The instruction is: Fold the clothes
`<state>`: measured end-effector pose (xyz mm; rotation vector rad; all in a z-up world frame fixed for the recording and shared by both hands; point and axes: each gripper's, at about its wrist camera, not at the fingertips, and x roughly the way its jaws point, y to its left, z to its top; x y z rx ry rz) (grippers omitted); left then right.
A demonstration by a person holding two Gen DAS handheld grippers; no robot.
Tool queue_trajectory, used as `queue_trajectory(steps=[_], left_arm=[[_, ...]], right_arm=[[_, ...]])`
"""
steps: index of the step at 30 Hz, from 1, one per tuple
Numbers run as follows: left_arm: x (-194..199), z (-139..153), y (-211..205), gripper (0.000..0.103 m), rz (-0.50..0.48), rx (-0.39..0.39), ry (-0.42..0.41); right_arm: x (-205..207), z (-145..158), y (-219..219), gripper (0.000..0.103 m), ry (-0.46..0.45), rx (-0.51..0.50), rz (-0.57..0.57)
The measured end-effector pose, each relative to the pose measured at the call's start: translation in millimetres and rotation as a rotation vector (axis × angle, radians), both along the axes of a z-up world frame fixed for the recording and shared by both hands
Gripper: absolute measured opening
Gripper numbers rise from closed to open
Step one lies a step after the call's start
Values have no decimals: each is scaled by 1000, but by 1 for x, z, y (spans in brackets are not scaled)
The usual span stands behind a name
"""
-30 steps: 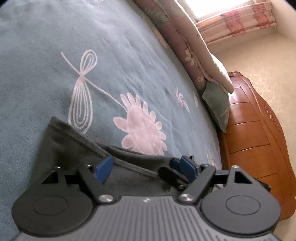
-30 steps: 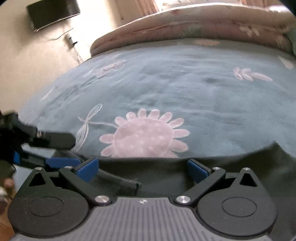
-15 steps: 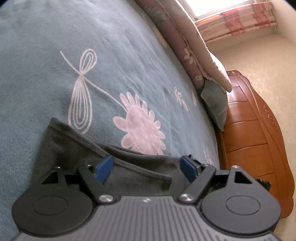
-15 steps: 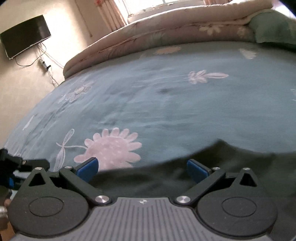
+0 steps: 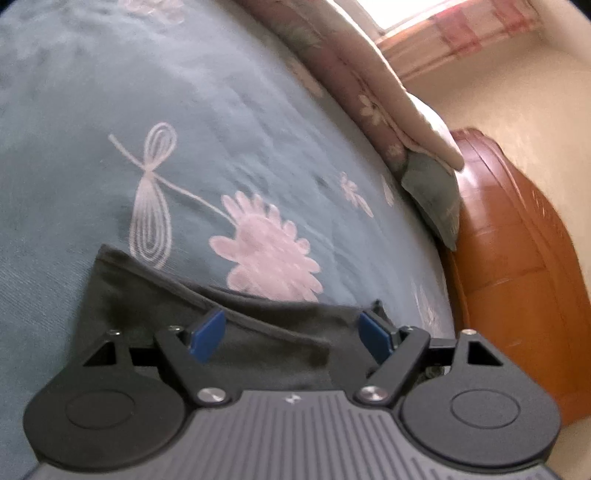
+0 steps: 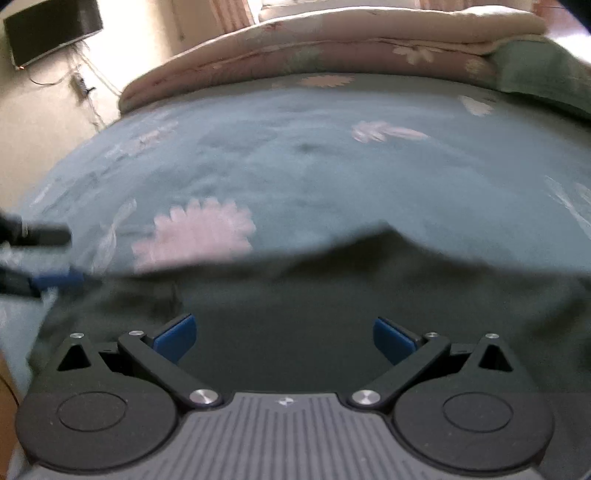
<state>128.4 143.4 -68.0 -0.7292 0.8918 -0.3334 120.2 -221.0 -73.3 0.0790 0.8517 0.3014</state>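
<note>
A dark grey-green garment [image 5: 155,299] lies flat on the teal bedspread [image 5: 110,110], near the bed's front edge. My left gripper [image 5: 291,332] hovers just above its hem, open, with nothing between the blue pads [image 5: 207,330]. The same garment [image 6: 332,295] fills the lower half of the right wrist view, its far edge humped in the middle. Over it my right gripper [image 6: 282,334] stands open and empty. The left gripper [image 6: 40,258] shows blurred at the far left edge of that view.
A folded pink floral quilt [image 6: 332,40] and a green pillow [image 6: 543,70] lie along the bed's far side. A wooden headboard [image 5: 517,266] rises on the right. A wall television [image 6: 51,29] hangs at the back left. Bare bedspread [image 6: 332,166] spreads beyond the garment.
My right gripper has pulled away from the left one and now sits over the garment's middle. The left gripper has shifted slightly; both stayed open. The garment's right part now lies flatter.
</note>
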Motion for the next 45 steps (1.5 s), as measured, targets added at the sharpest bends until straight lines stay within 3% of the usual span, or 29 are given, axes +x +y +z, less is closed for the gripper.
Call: queue_trajectory(steps=[4, 8, 12, 14, 17, 19, 20, 24, 29, 32, 37, 42, 45], left_arm=[[-18, 13, -17, 80, -61, 142, -55], [-33, 15, -39, 80, -119, 279, -75], [-50, 15, -68, 80, -183, 508, -131], [-54, 8, -76, 80, -207, 585, -122], [-54, -6, -75, 80, -218, 589, -84], [-55, -8, -74, 85, -229, 586, -93], [-55, -7, -74, 86, -233, 584, -89], [-58, 3, -72, 86, -223, 565, -87], [-59, 18, -83, 86, -236, 591, -109], [-58, 20, -92, 86, -245, 593, -107], [-58, 18, -104, 86, -258, 580, -86], [-57, 20, -113, 86, -273, 562, -84], [-57, 20, -119, 86, -290, 555, -78]], right_arm=[[-37, -18, -22, 103, 51, -78, -68], [-51, -26, -18, 103, -6, -136, -68], [-51, -25, -14, 103, -9, -153, -98], [-56, -18, -18, 103, -11, -132, -112], [-67, -10, -33, 103, -47, -107, -166], [-69, -16, -50, 103, -20, -108, -228], [-69, -20, -57, 103, 13, -103, -245], [-80, -12, -84, 103, -24, -44, -246], [-70, -7, -135, 103, -62, -66, -412], [-65, -24, -172, 103, -6, 14, -504], [-94, -16, -204, 103, -48, 240, -560], [-118, -20, -257, 103, -65, 555, -678], [-111, -26, -266, 103, -48, 606, -695]])
